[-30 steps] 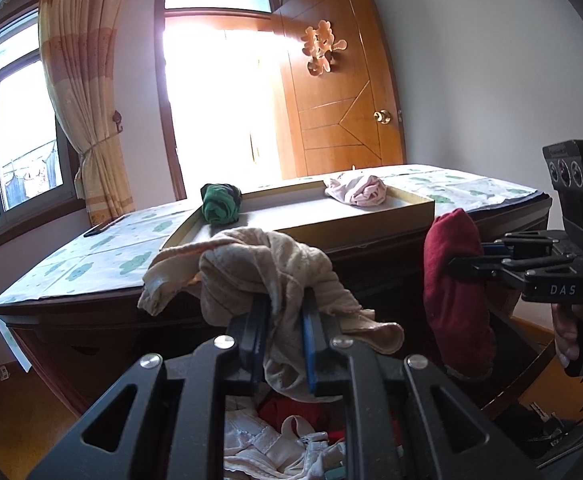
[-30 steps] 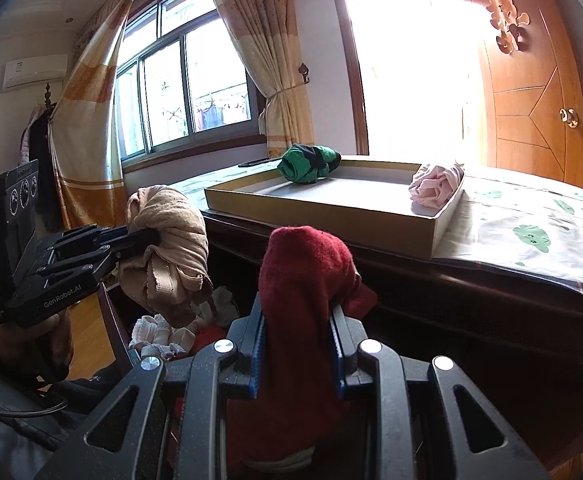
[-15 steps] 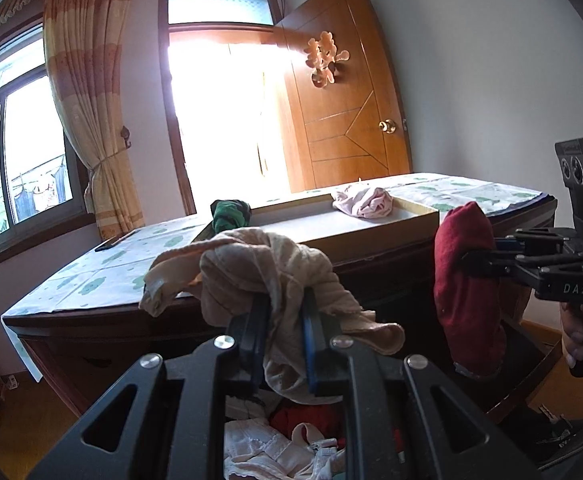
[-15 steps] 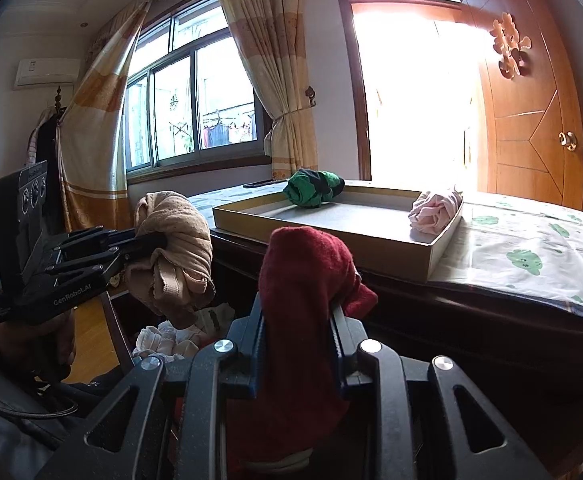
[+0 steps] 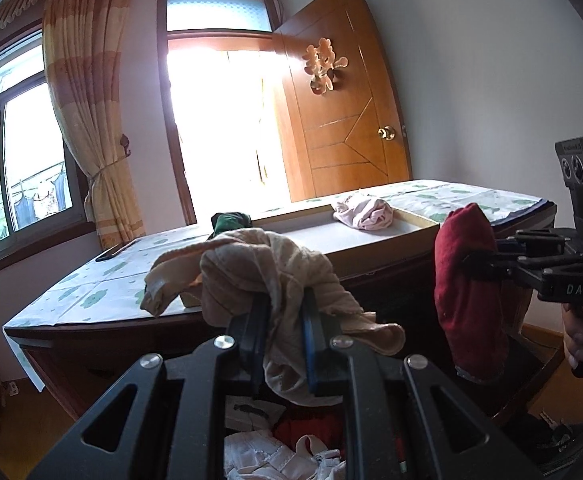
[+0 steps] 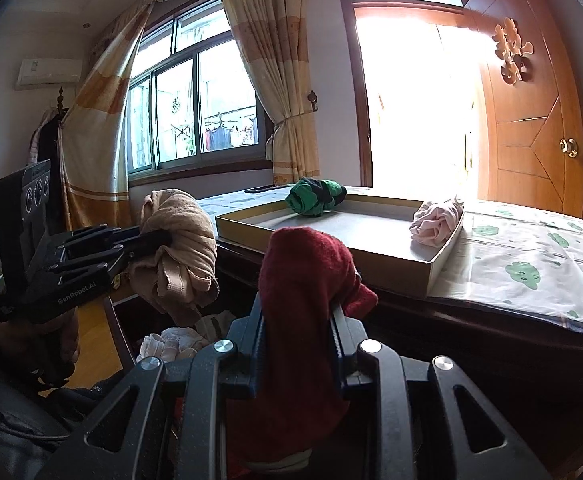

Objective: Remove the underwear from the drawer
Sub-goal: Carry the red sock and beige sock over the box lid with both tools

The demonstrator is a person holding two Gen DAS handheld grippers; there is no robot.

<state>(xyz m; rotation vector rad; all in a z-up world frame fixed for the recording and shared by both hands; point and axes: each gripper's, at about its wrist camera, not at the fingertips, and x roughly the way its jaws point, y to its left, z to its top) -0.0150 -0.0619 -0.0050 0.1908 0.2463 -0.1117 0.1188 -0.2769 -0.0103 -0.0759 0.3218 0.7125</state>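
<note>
My left gripper (image 5: 281,312) is shut on a bunched beige piece of underwear (image 5: 259,268), held up in front of the dark wooden dresser. My right gripper (image 6: 297,308) is shut on a dark red piece of underwear (image 6: 303,272) that hangs between its fingers. Each gripper also shows in the other's view: the red piece (image 5: 467,280) at right, the beige piece (image 6: 179,248) at left. Below both lies the open drawer (image 5: 275,448) with white and red garments in it. A shallow cardboard tray (image 6: 423,268) on the dresser top holds a green piece (image 6: 315,198) and a pink piece (image 6: 437,220).
A cloud-print cloth (image 6: 531,264) covers the dresser top around the tray. A dark phone-like thing (image 5: 113,249) lies near its far corner. Behind stand a curtained window (image 6: 195,116), a bright doorway and an open wooden door (image 5: 343,120). A person's hand (image 5: 575,340) holds the right gripper's handle.
Both views have tilted upward slightly, so the dresser top and tray sit lower in frame. Both grips on the garments stay the same.
</note>
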